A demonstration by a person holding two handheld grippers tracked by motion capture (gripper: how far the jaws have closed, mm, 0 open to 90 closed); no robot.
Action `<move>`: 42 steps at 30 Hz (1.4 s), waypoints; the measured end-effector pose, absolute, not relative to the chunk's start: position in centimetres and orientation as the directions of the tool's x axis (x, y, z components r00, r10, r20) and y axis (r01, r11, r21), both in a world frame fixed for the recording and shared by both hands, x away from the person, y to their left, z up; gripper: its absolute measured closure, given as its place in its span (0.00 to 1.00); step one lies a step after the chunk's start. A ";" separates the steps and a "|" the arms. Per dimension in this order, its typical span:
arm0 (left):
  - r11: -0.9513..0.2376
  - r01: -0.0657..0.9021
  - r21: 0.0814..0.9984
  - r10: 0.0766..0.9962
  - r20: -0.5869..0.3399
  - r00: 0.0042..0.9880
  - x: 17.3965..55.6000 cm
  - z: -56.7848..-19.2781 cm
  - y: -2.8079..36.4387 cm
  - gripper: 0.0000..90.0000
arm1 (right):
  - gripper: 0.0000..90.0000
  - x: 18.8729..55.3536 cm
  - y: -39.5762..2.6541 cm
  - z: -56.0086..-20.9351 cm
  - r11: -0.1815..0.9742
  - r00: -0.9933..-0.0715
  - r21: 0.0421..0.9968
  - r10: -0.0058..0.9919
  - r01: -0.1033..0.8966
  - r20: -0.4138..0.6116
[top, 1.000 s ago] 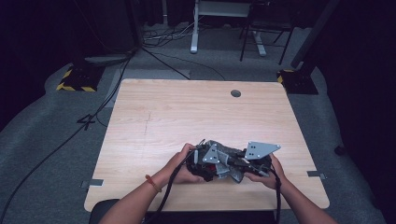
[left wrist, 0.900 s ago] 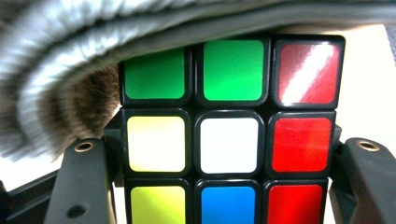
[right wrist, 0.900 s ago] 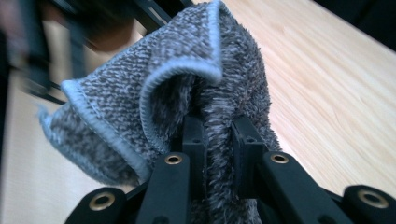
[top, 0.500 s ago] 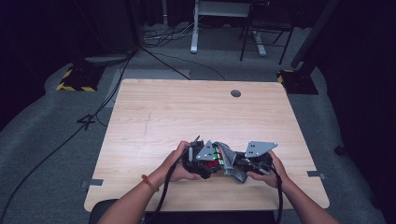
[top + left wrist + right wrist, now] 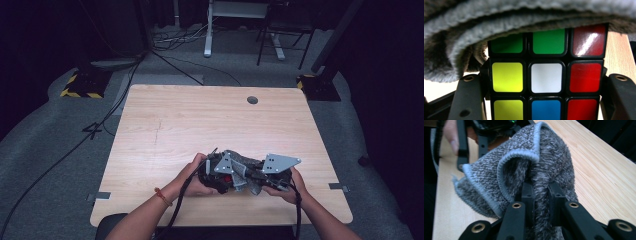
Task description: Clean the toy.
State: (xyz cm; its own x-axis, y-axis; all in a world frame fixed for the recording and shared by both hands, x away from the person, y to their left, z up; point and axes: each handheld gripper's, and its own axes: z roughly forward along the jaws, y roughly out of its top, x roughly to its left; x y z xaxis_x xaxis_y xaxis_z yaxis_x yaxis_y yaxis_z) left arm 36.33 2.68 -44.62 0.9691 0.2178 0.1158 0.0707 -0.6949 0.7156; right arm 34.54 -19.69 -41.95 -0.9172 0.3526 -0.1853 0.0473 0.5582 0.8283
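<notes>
A puzzle cube [image 5: 546, 77] with green, yellow, white, red and blue stickers sits between the black jaws of my left gripper [image 5: 546, 100], which is shut on its sides. A grey fluffy cloth [image 5: 499, 22] drapes over the cube's top. My right gripper [image 5: 541, 192] is shut on a pinched fold of that cloth [image 5: 524, 165]. In the high view both grippers meet near the table's front edge: the left gripper [image 5: 220, 175], the right gripper [image 5: 267, 177] and the cloth [image 5: 247, 165] between them, with a red bit of the cube [image 5: 227, 178] peeking out.
The wooden table [image 5: 200, 125] has a round cable hole [image 5: 252, 100] at the back. Cables trail from both grippers over the front edge. On the floor beyond stand a desk frame [image 5: 210, 30] and yellow-black marked stands [image 5: 80, 87].
The two grippers with cloth and cube have shifted only slightly; the cloth now covers more of the cube, whose coloured face showed plainly half a second ago.
</notes>
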 end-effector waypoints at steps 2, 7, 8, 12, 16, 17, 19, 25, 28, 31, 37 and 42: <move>-0.699 0.061 0.713 0.211 0.123 0.970 36.2 -44.5 2.7 0.37 | 0.88 35.0 -19.7 -42.2 0.572 -0.910 0.818 0.368 0.058 -0.193; -0.685 0.051 0.727 0.208 0.127 0.970 36.1 -43.9 3.0 0.37 | 0.88 36.2 -20.3 -43.5 0.603 -0.901 0.789 0.400 0.121 -0.167; -0.676 0.050 0.735 0.209 0.127 0.970 36.1 -43.8 3.2 0.37 | 0.88 36.3 -20.4 -43.7 0.613 -0.901 0.779 0.402 0.133 -0.162; -0.667 0.048 0.744 0.219 0.134 0.967 36.1 -43.4 3.5 0.37 | 0.88 36.3 -20.8 -43.9 0.610 -0.907 0.779 0.396 0.143 -0.143; -0.680 0.040 0.732 0.213 0.145 0.966 36.1 -43.7 3.3 0.37 | 0.88 35.7 -20.7 -43.1 0.592 -0.911 0.798 0.382 0.112 -0.156; -0.686 0.041 0.726 0.212 0.146 0.966 36.1 -43.8 3.2 0.37 | 0.88 35.5 -20.7 -43.0 0.586 -0.913 0.803 0.377 0.105 -0.156; -0.695 0.043 0.718 0.208 0.143 0.968 36.1 -43.9 3.0 0.37 | 0.88 35.1 -20.5 -42.4 0.561 -0.920 0.823 0.363 0.089 -0.147; -0.708 0.042 0.705 0.207 0.150 0.967 36.0 -44.3 2.6 0.37 | 0.88 34.1 -19.2 -41.2 0.531 -0.928 0.847 0.333 0.037 -0.169; -0.719 0.047 0.693 0.205 0.146 0.968 36.1 -44.5 2.4 0.37 | 0.88 34.0 -18.6 -41.1 0.520 -0.933 0.853 0.327 0.044 -0.151; -0.725 0.049 0.687 0.210 0.153 0.966 36.3 -44.7 2.5 0.37 | 0.88 34.1 -18.2 -41.1 0.540 -0.931 0.841 0.323 0.035 -0.168; -0.701 0.059 0.711 0.237 0.153 0.959 36.3 -44.2 3.0 0.37 | 0.88 35.6 -19.9 -42.3 0.550 -0.914 0.823 0.391 0.141 -0.105; -0.652 0.049 0.757 0.244 0.147 0.959 36.1 -43.4 3.7 0.37 | 0.88 36.6 -21.2 -43.4 0.572 -0.913 0.792 0.406 0.215 -0.046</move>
State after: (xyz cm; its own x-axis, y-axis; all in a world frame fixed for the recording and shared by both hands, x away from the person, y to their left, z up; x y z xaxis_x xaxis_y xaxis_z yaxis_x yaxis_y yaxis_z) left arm 36.11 3.71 -43.37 0.9586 0.2437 0.1473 0.0494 -0.6516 0.7569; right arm 36.58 -21.17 -43.41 -0.9125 0.4065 -0.0460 0.2147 0.5715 0.7920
